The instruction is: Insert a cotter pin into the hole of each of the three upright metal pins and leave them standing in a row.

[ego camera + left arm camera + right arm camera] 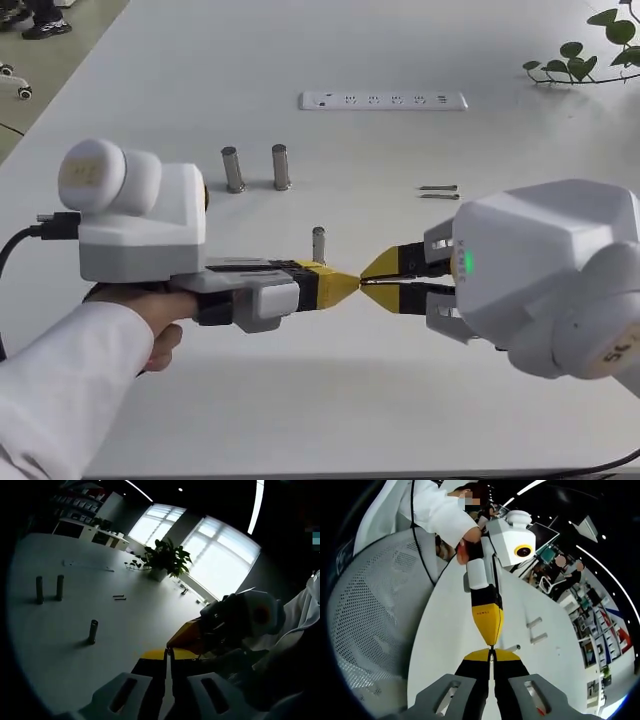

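Left gripper and right gripper, both closed, touch tips; head view shows cotter pins.

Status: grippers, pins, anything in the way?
Both shut: left gripper, right gripper, tip to tip. Three metal pins upright; two cotter pins lying loose. No obstruction seen.

A long white plastic power strip lay flat on the plain white workbench top, well apart from a trailing green leafy plant at its far right corner, with tall bright windows beyond.
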